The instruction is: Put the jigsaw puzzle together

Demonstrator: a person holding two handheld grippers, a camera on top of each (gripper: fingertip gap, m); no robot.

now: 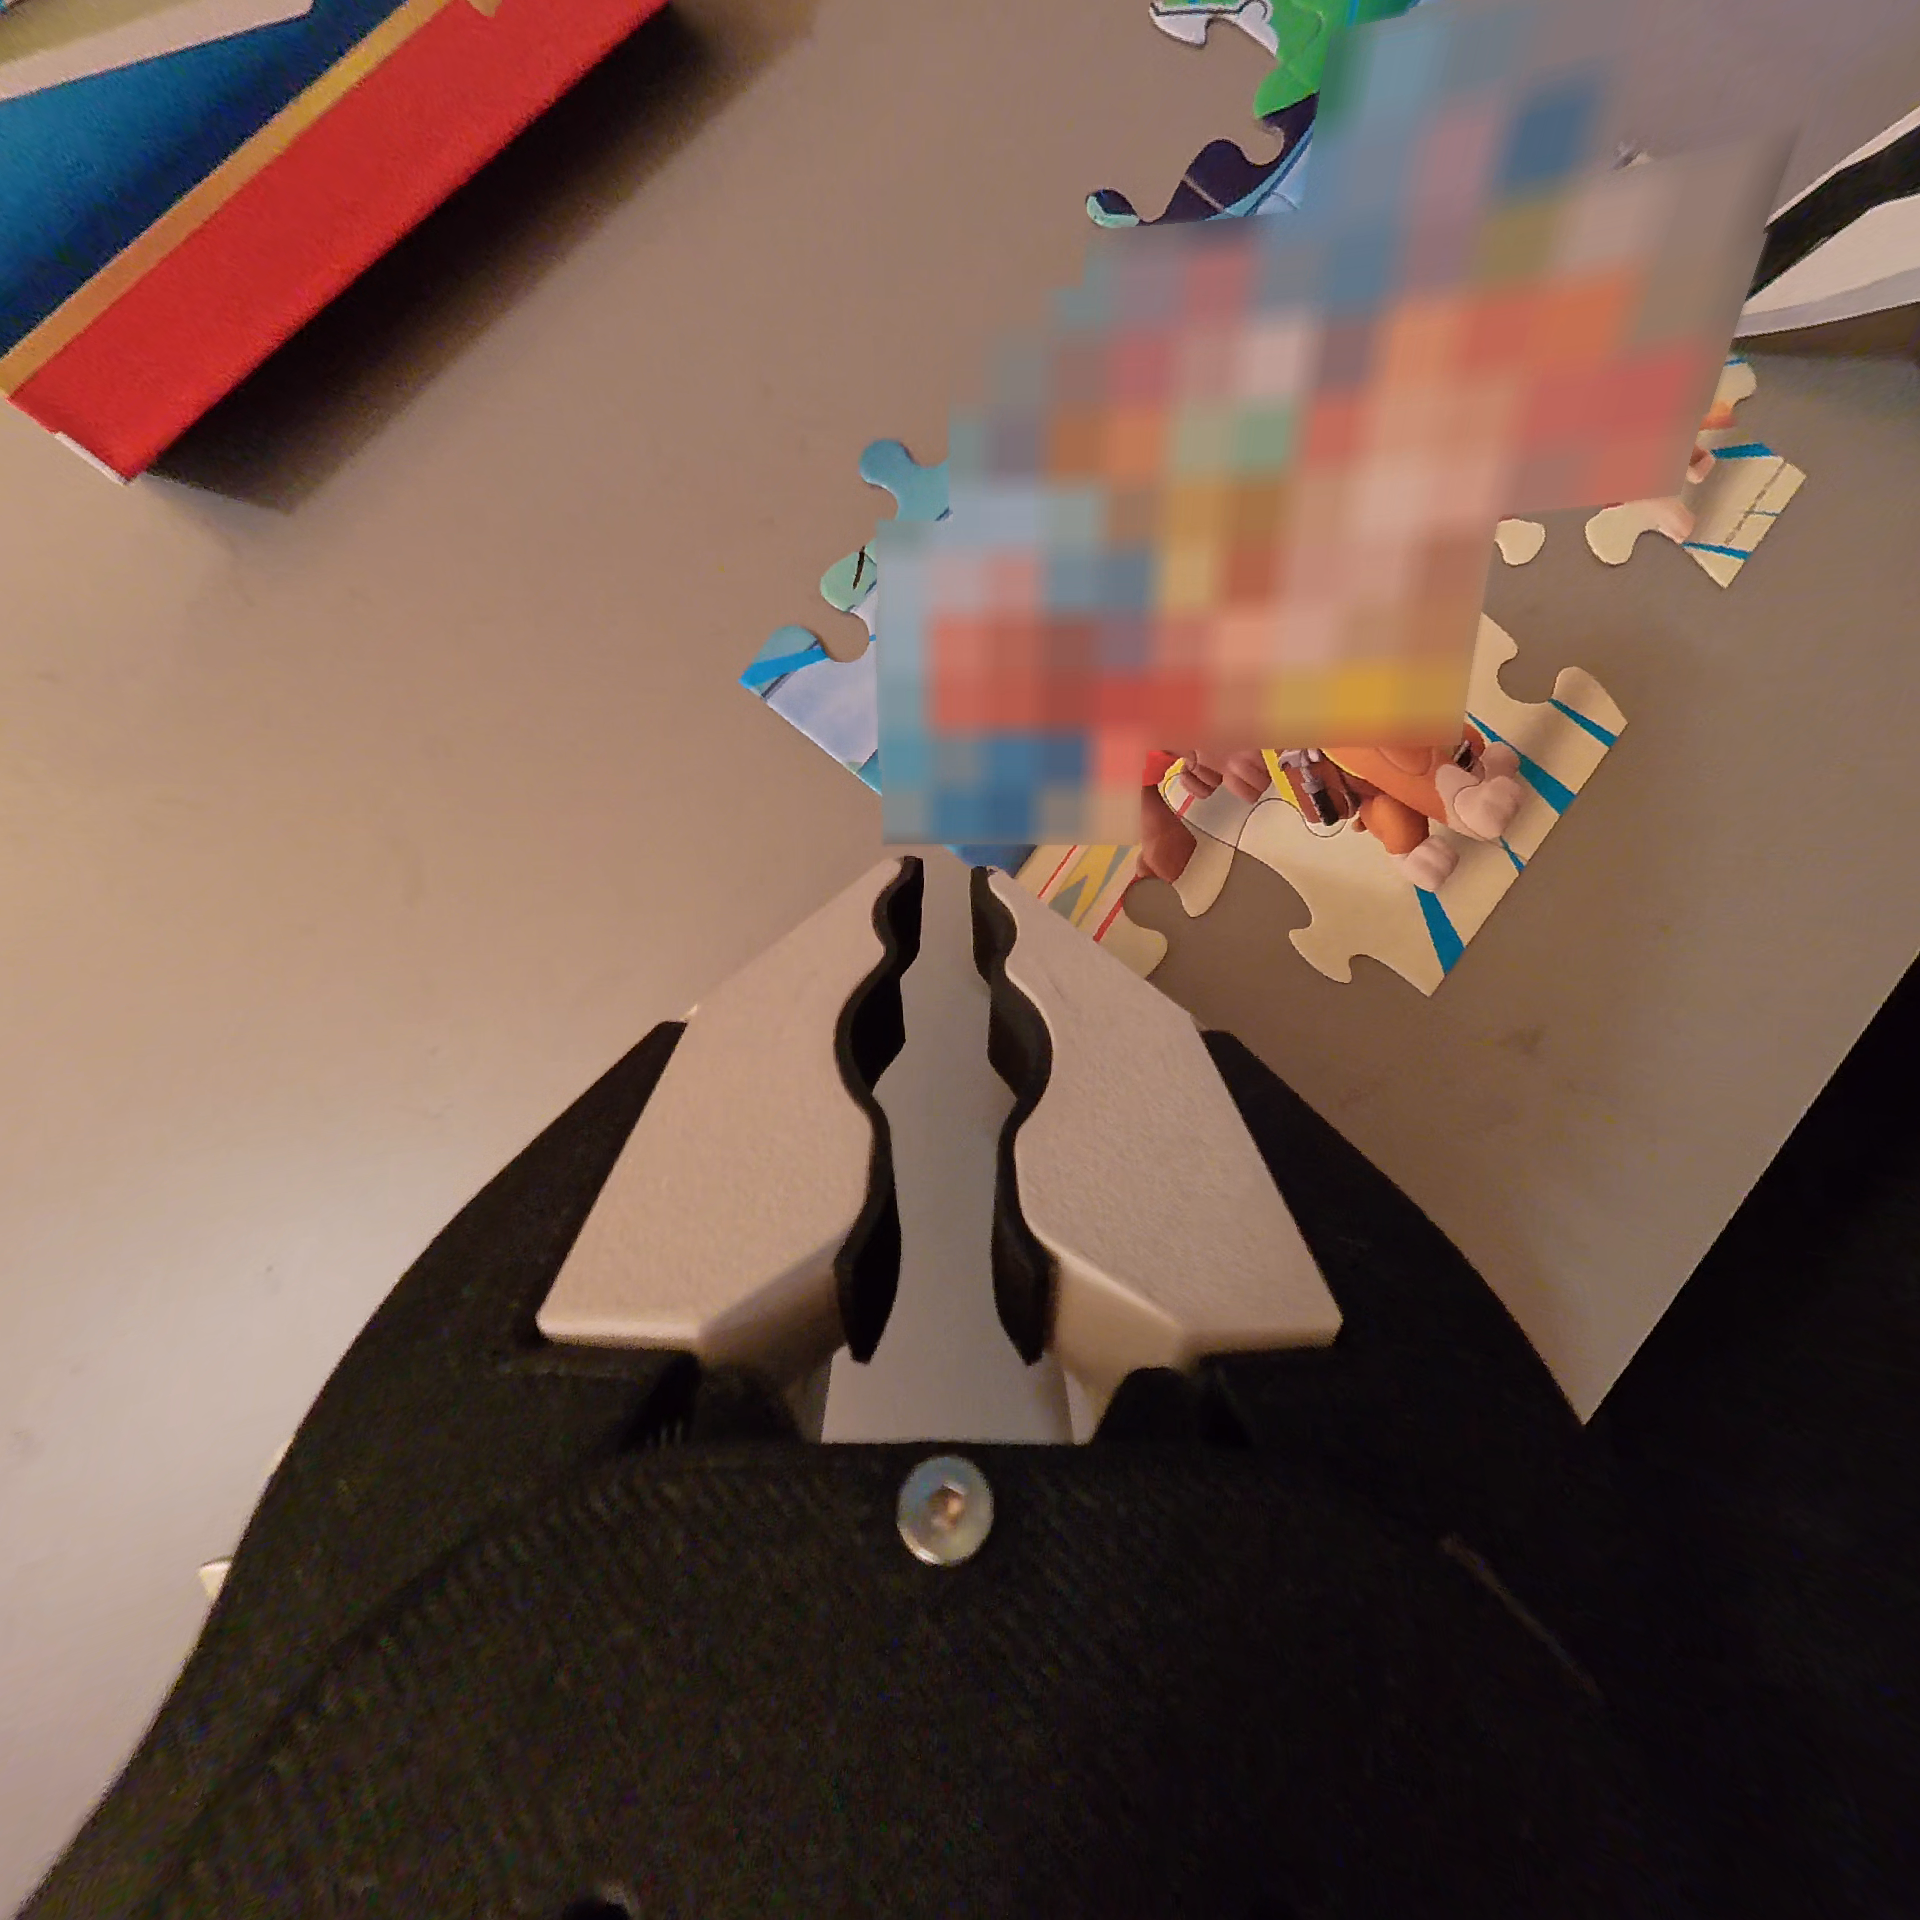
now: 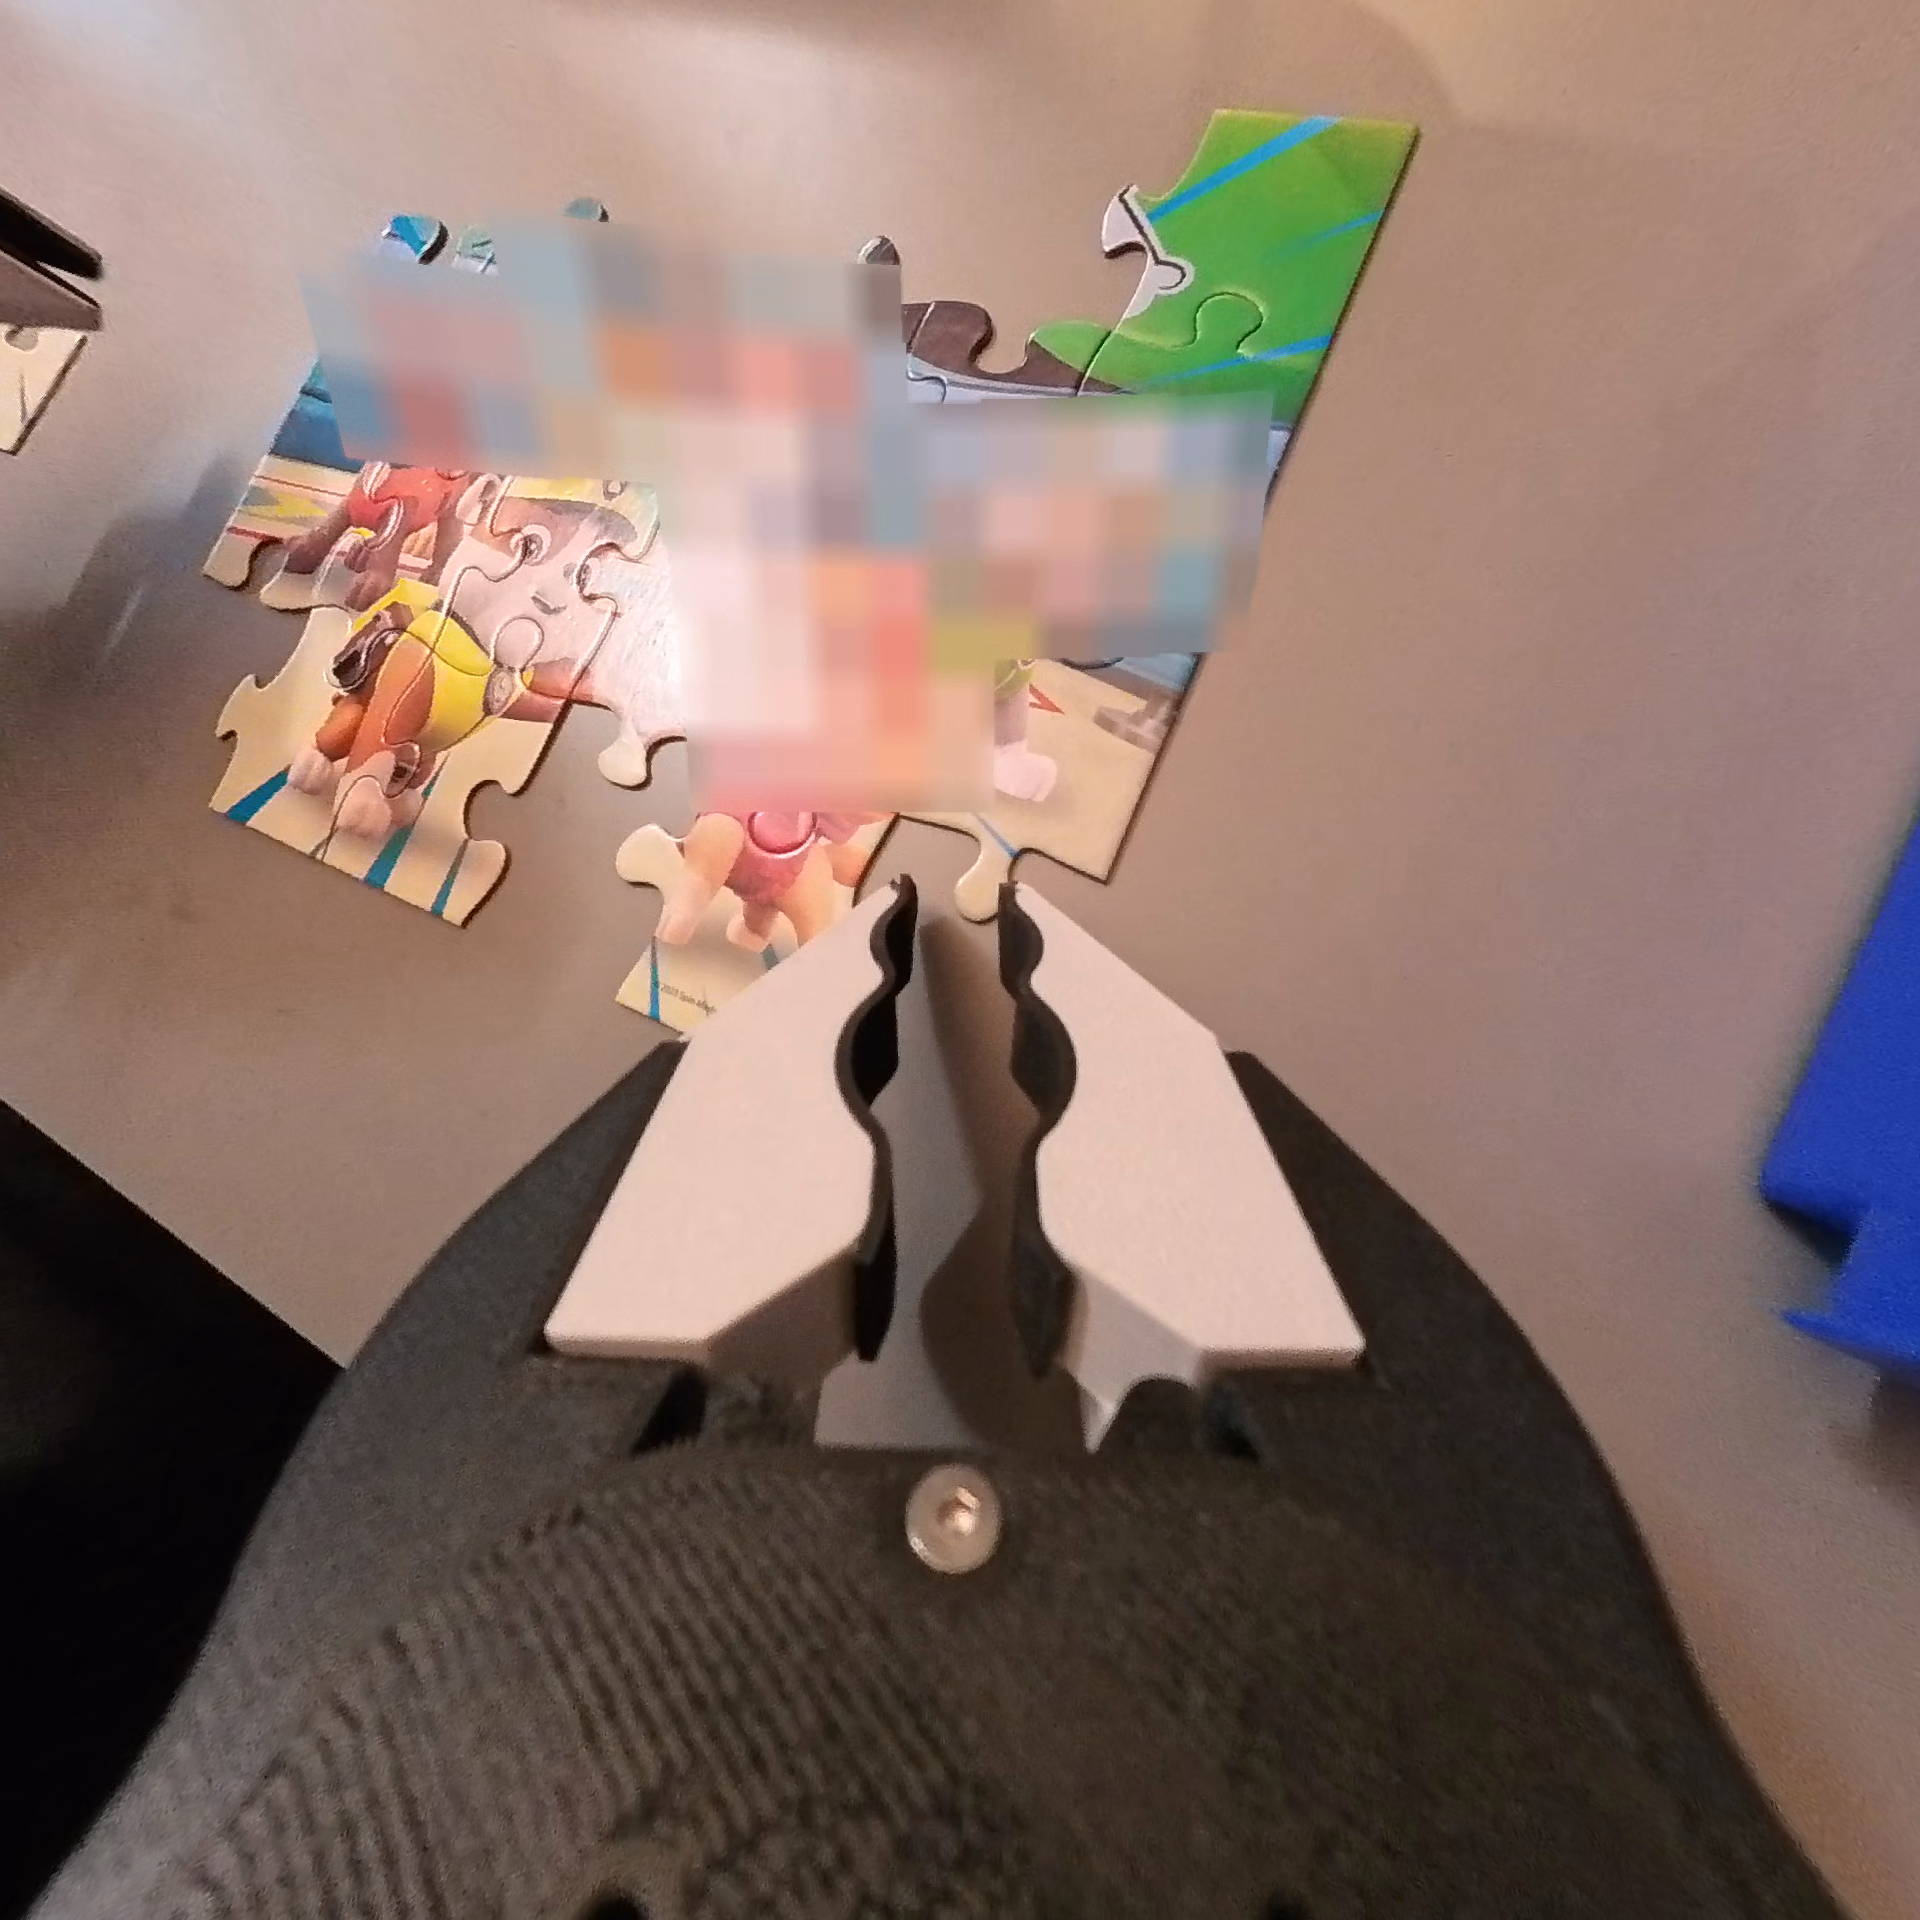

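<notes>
A partly joined cartoon jigsaw puzzle point(image 1: 1371, 894) lies flat on a grey table point(image 1: 416, 831). My left gripper point(image 1: 945, 873) hovers at the puzzle's near corner, its jaws a narrow way apart with only the table showing between them. In the right wrist view the same puzzle point(image 2: 436, 665) has a green corner point(image 2: 1247, 312). My right gripper point(image 2: 956, 899) is open and holds nothing. A pale puzzle tab point(image 2: 982, 883) lies just beyond its tips. A piece with a pink figure point(image 2: 727, 914) lies beside its left finger point(image 2: 790, 1039).
A red and blue box point(image 1: 312, 208) lies at the far left. A black and white object point(image 1: 1849, 239) sits at the far right. A blue object point(image 2: 1860, 1143) lies right of the right gripper. The table edge point(image 1: 1662, 1299) drops to dark floor. About 25 cm separates my left fingertips from my right. The left tips stand about 10 cm off the partly joined cartoon jigsaw puzzle point(image 1: 1371, 894). Seen from the right wrist view point(image 2: 281, 724) as well.
</notes>
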